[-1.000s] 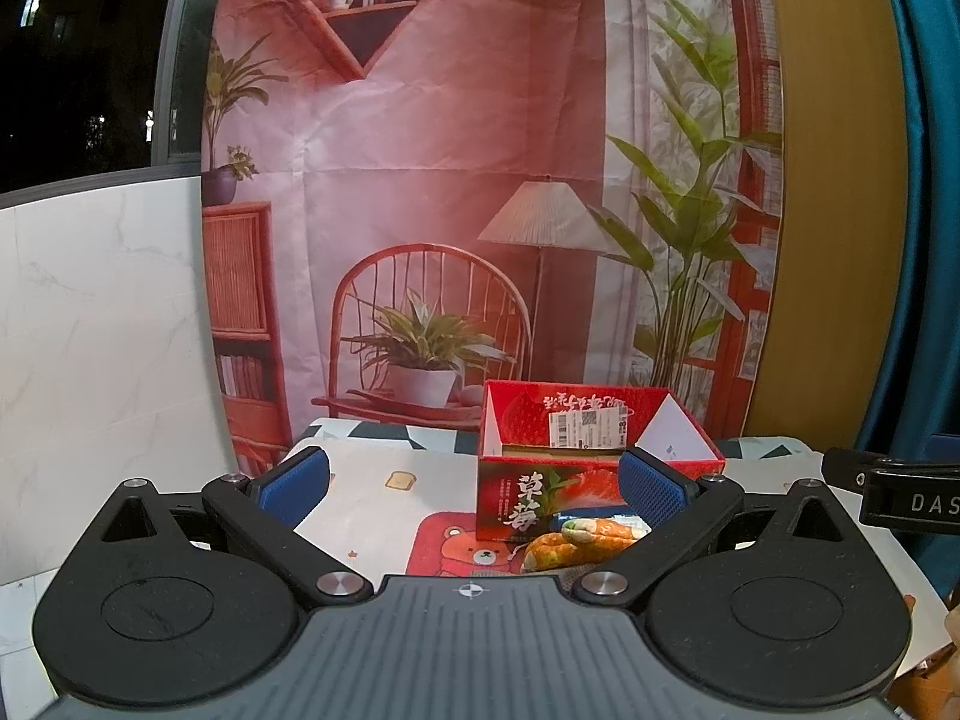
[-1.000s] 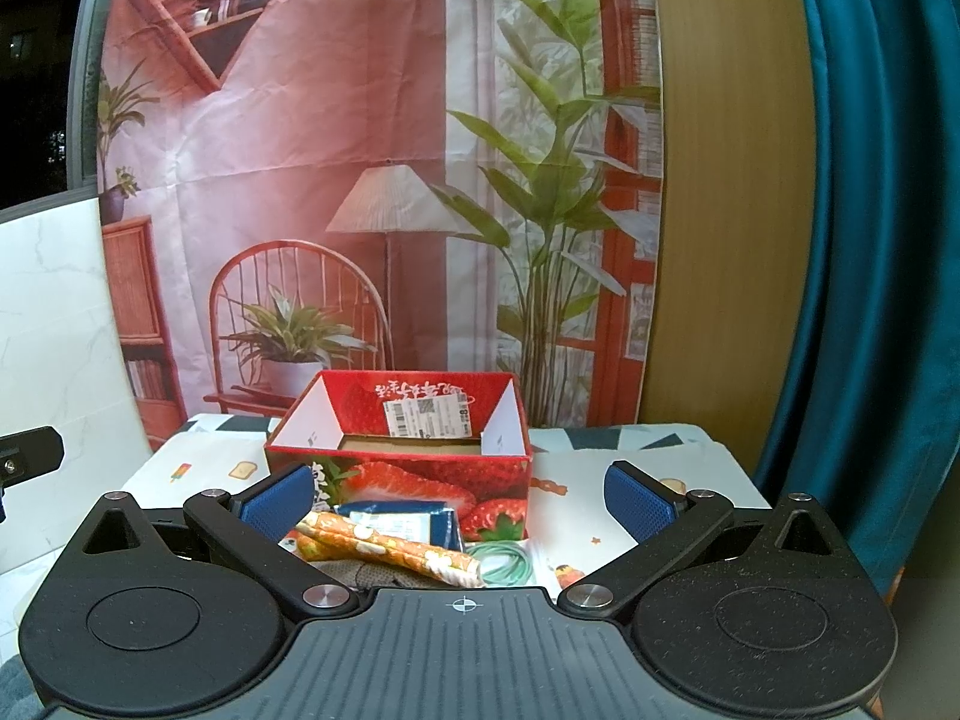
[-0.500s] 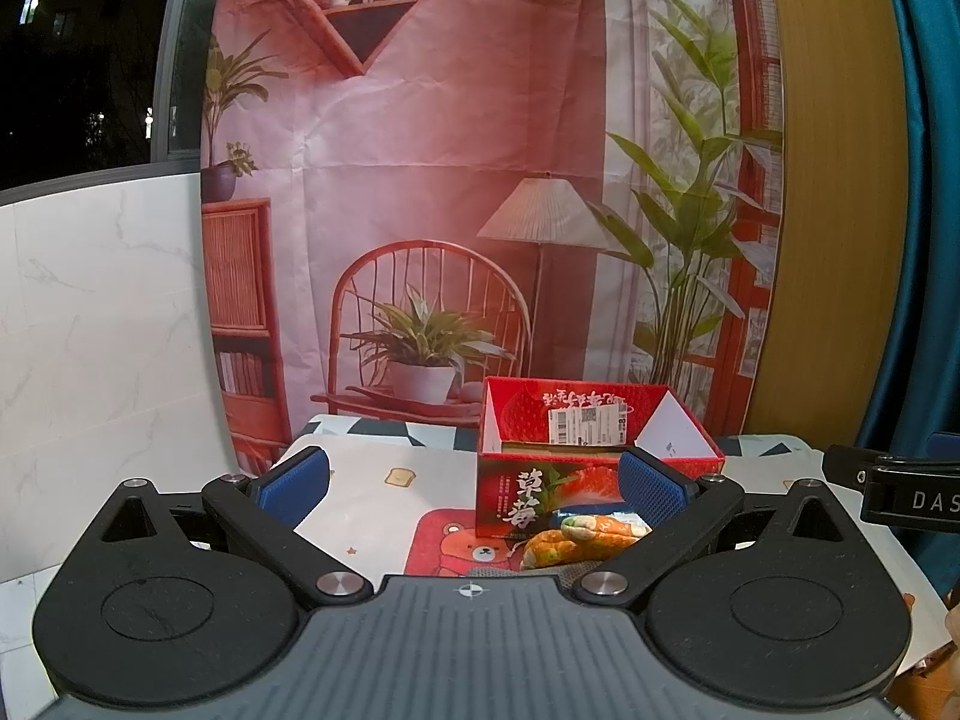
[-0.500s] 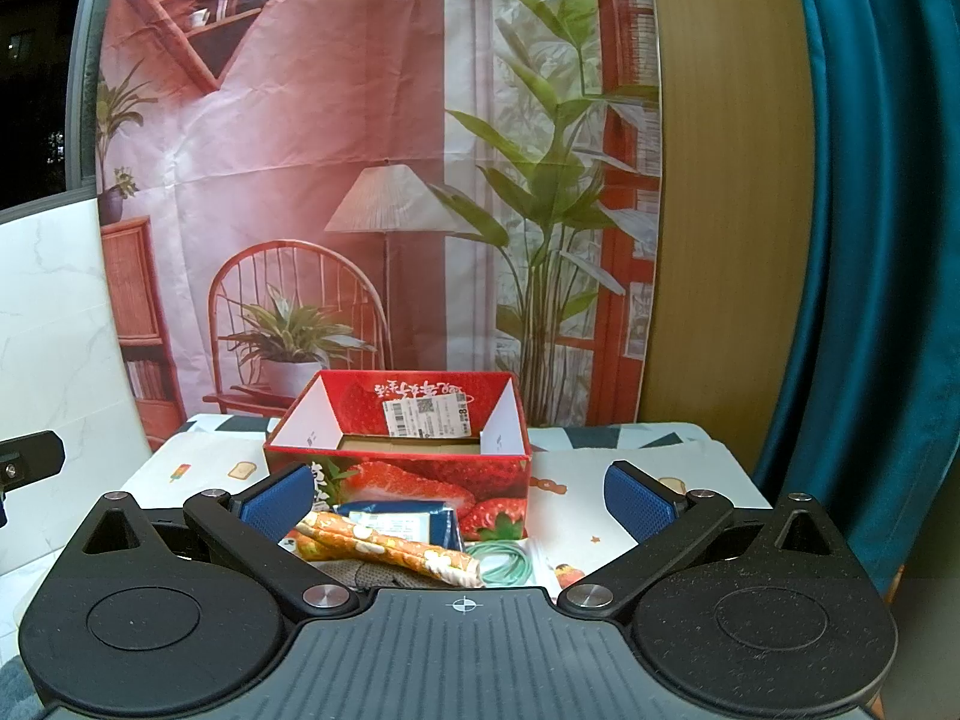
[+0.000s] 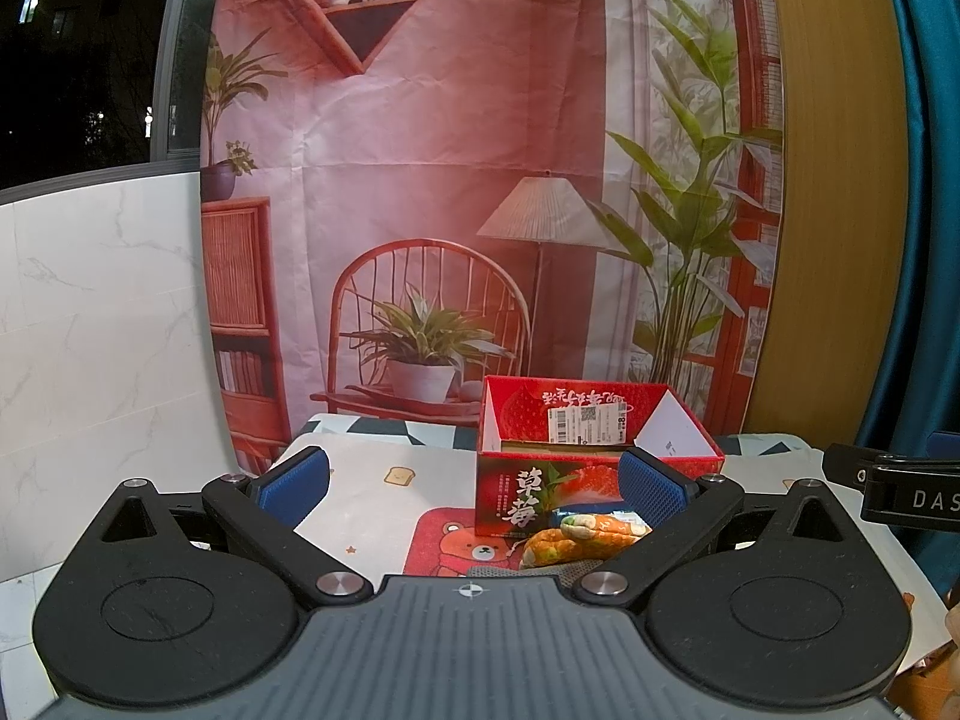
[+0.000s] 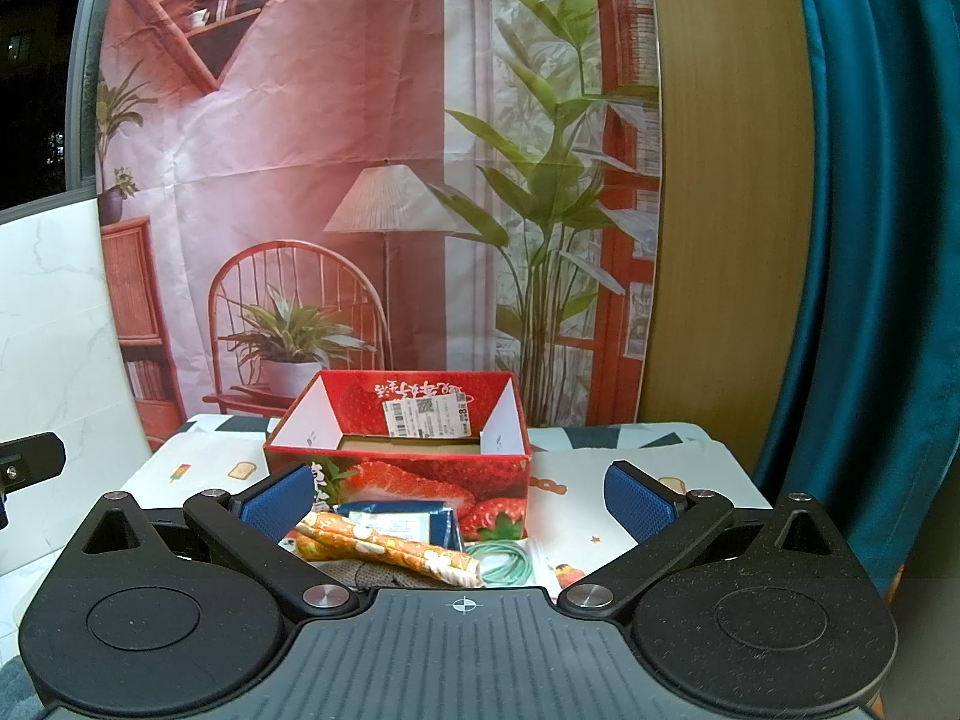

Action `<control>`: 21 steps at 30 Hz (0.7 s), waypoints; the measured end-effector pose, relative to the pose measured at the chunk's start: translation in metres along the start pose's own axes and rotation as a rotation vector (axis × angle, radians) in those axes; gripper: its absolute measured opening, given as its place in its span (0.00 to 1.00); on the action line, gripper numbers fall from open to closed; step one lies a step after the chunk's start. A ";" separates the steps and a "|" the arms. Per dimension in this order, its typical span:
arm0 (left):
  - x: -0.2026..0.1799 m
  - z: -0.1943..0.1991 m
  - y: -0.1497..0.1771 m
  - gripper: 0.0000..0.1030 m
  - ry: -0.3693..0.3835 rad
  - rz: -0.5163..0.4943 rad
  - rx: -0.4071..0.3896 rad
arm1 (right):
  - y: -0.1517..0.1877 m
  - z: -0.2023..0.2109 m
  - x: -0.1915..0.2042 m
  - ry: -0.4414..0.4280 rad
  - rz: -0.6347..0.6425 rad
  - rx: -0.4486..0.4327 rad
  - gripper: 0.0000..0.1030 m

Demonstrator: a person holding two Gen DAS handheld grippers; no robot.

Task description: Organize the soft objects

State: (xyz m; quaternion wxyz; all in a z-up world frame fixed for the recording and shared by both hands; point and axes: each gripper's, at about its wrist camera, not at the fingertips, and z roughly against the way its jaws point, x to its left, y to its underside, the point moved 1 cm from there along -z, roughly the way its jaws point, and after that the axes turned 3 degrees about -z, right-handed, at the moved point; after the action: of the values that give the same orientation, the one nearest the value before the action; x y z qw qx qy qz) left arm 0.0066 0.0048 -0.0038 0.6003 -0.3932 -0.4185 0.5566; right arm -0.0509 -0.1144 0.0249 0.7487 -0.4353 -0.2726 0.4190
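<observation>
Both the left gripper [image 5: 471, 486] and right gripper [image 6: 459, 498] are held apart and empty, aimed at soft items piled before the open strawberry box [image 6: 408, 468] at frame center, likely for pickup.

We see a table [image 6: 660, 468] covered by a pale cloth [image 5: 372, 480] printed with small cartoons: toast, an ice lolly, stars and a red bear patch [image 5: 447, 546]. On it stands an open red strawberry box [image 6: 414, 468], its flaps up and a white label inside the far wall. Just in front of the box lie an orange patterned roll [image 6: 384, 549], a dark blue packet [image 6: 402, 519] touching the box front, a coil of green cord [image 6: 501, 561] beside the roll, and a grey knitted piece [image 6: 354, 576] partly under the roll.
</observation>
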 end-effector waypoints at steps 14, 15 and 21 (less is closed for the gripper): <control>0.000 0.000 0.001 1.00 0.000 0.002 0.003 | -0.001 0.001 0.000 -0.001 -0.001 0.000 1.00; 0.000 -0.001 0.002 1.00 0.001 0.003 0.005 | -0.001 0.001 0.000 0.000 -0.002 -0.001 1.00; 0.000 -0.008 0.009 1.00 0.002 0.012 0.024 | 0.000 -0.003 0.000 -0.011 -0.013 -0.008 1.00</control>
State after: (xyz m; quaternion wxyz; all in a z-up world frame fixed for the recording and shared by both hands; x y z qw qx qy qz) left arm 0.0114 0.0055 -0.0146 0.6021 -0.3891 -0.4087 0.5648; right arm -0.0490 -0.1155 0.0234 0.7481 -0.4342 -0.2815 0.4154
